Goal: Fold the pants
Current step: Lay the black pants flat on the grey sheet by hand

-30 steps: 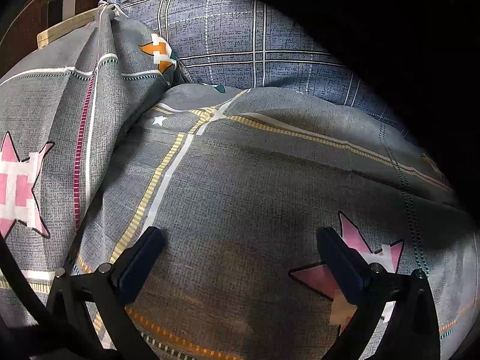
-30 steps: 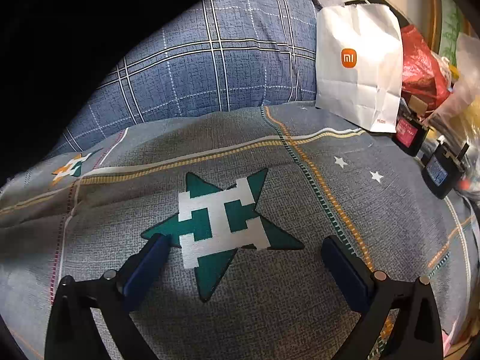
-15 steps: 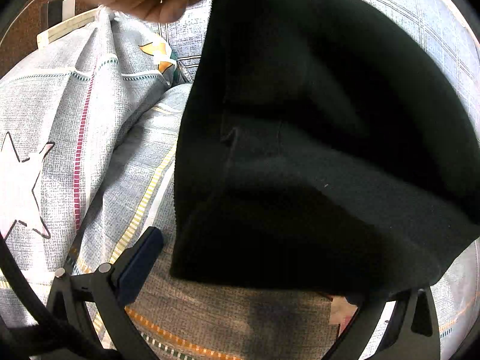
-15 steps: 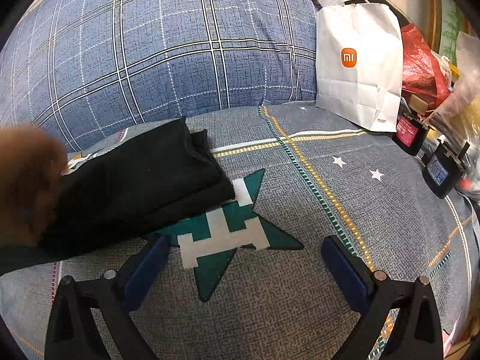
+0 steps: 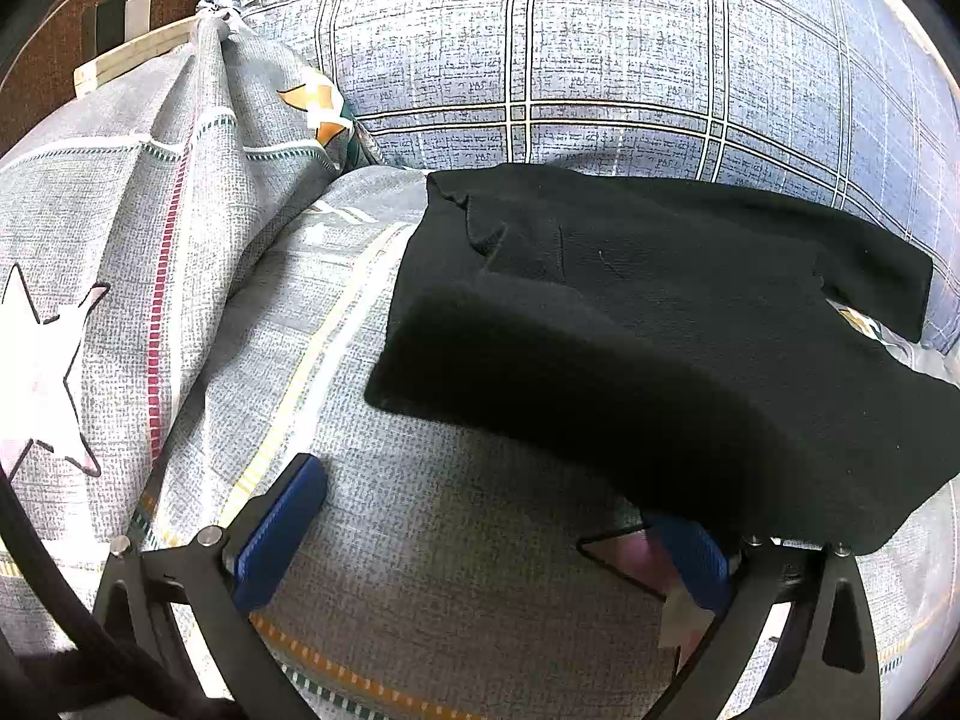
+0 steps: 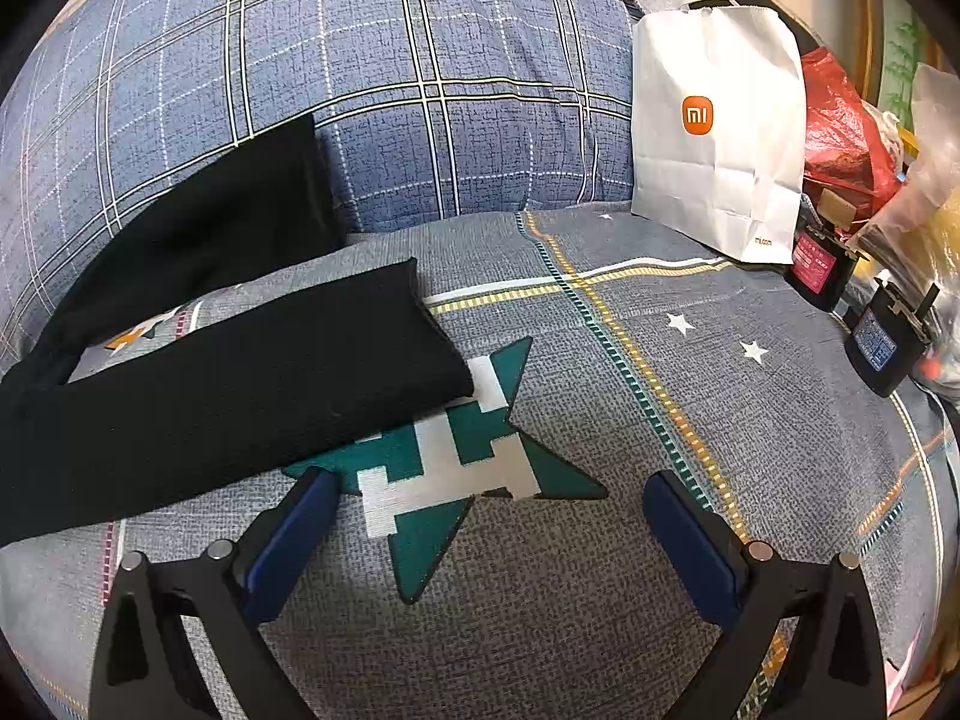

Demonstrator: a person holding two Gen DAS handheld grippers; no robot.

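Black pants (image 6: pixel 240 384) lie spread on the star-print quilt (image 6: pixel 600 600), one leg running up onto the plaid pillow (image 6: pixel 420 60). Soft, limp knit that will sag, so pinch a leg hem or the waistband edge. Your left gripper (image 5: pixel 486 534) and right gripper (image 6: pixel 486 534) both gape wide, holding nothing.

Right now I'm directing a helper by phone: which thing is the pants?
On the grey star-print bedspread, in front of the blue plaid pillow, lie the pants. They are the only plain black fabric, far left of the white paper bag.
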